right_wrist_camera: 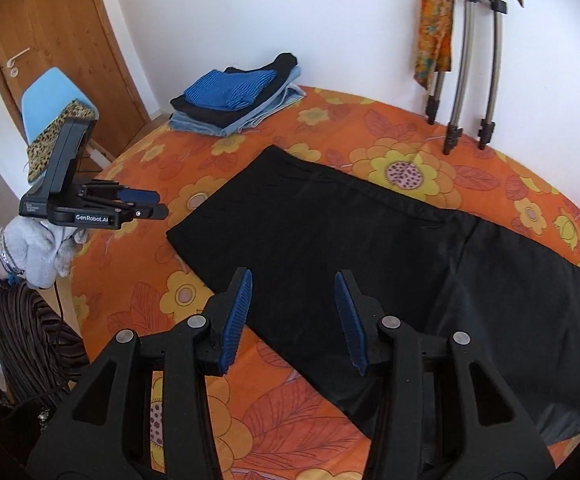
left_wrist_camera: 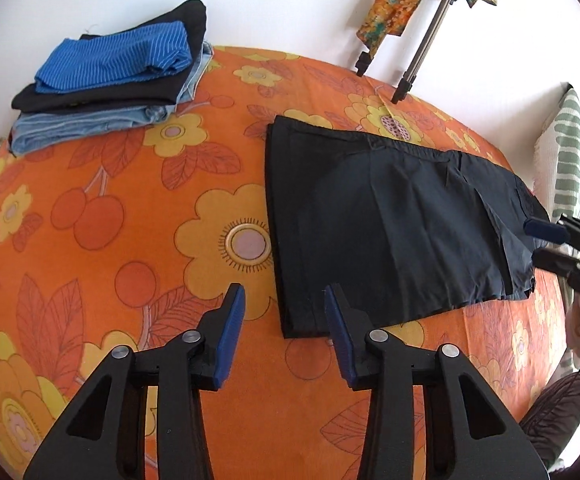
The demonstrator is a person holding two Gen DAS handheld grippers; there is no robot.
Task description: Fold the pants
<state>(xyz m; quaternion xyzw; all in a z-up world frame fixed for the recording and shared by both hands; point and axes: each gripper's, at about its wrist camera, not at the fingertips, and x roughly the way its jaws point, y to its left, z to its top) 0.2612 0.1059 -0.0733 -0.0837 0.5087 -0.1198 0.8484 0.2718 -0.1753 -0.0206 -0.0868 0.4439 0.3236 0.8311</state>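
**Pants lie folded on the bedspread, both tongs open and empty**

Pants (left_wrist_camera: pixel 389 220), black, lie flat and folded in the centre-right of the left wrist view, on the orange flowered bedspread (left_wrist_camera: pixel 130 220). In the right wrist view they run from mid-frame down to the lower right edge (right_wrist_camera: pixel 349 260).

Left wrist view, left to right: a stack of folded clothes (left_wrist_camera: pixel 110 84) sits at the upper left, with a blue striped piece on top, a black one under it and light denim at the bottom. At bottom centre the left gripper (left_wrist_camera: pixel 285 316) hovers above the pants' near left corner, its jaws spread wide with nothing between them. Tripod legs (left_wrist_camera: pixel 417 52) and a patterned cloth (left_wrist_camera: pixel 393 0) stand against the wall at the upper right. A green striped pillow (left_wrist_camera: pixel 569 160) is at the right edge, and the right gripper (left_wrist_camera: pixel 545 242) reaches in just beside the pants' right end.

Right wrist view, left to right: a wooden door (right_wrist_camera: pixel 50 40) and a blue chair (right_wrist_camera: pixel 54 96) fill the upper left. Below them a gloved hand (right_wrist_camera: pixel 38 252) holds the left gripper (right_wrist_camera: pixel 158 204) over the bedspread, apart from the pants. The right gripper (right_wrist_camera: pixel 293 304), at bottom centre, hangs over the pants' near edge with jaws parted, holding nothing.
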